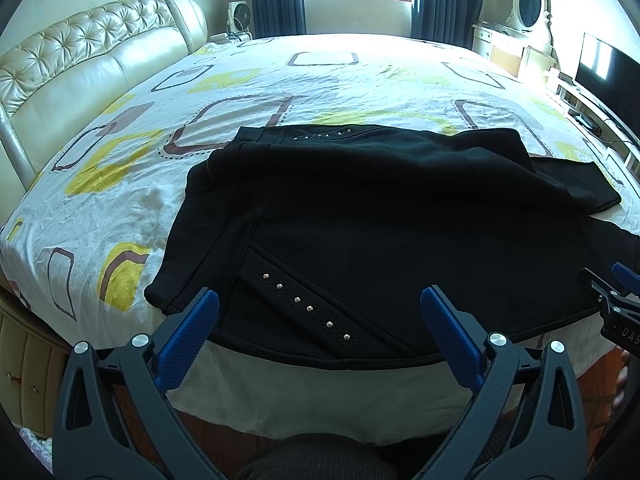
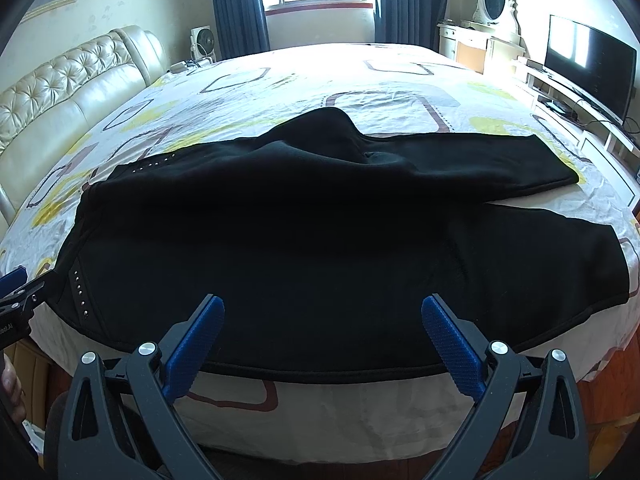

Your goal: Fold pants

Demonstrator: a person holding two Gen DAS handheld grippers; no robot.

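Black fleece pants with small metal studs at the pockets (image 1: 360, 216) lie spread across the near edge of a bed covered in a white sheet printed with yellow and brown rounded squares (image 1: 132, 168), waistband to the left, legs running right. Left gripper (image 1: 319, 332) poised over the studded pocket, blue-padded jaws wide, holding nothing. Right gripper (image 2: 322, 334) likewise over the near hem, jaws wide and empty.
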